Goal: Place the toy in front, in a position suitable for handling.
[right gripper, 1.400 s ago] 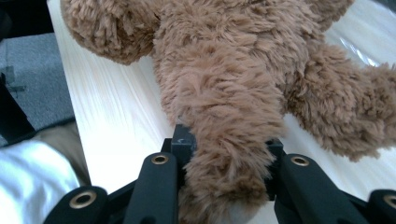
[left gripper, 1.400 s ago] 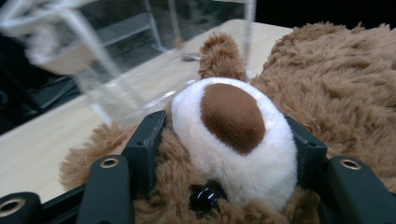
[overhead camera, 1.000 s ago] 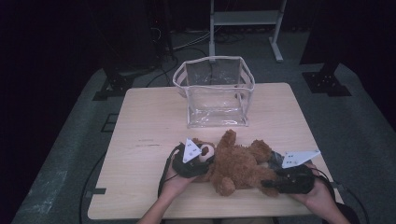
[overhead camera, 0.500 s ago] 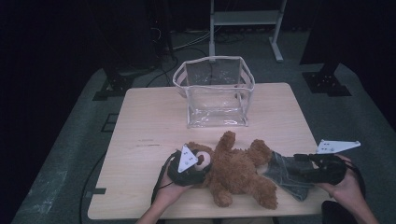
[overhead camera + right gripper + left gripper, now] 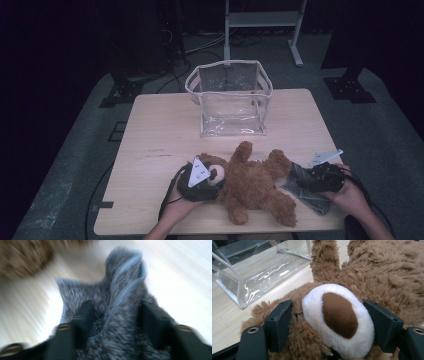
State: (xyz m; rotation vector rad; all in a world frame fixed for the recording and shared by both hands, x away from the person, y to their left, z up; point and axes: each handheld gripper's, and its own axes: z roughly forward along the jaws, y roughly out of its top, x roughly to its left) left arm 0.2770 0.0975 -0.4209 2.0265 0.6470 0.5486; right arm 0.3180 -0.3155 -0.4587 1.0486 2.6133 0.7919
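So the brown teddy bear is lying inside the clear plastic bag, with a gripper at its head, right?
Not quite. The teddy bear lies on the table, in front of the clear plastic bag, not inside it; the high view shows this. The left gripper is indeed at its head.

Both grippers, left gripper (image 5: pixel 212 176) and right gripper (image 5: pixel 300 181), are black, blocky-jawed with brass-ringed screw holes, grey triangular top plates, black trailing cables; forearms bare.
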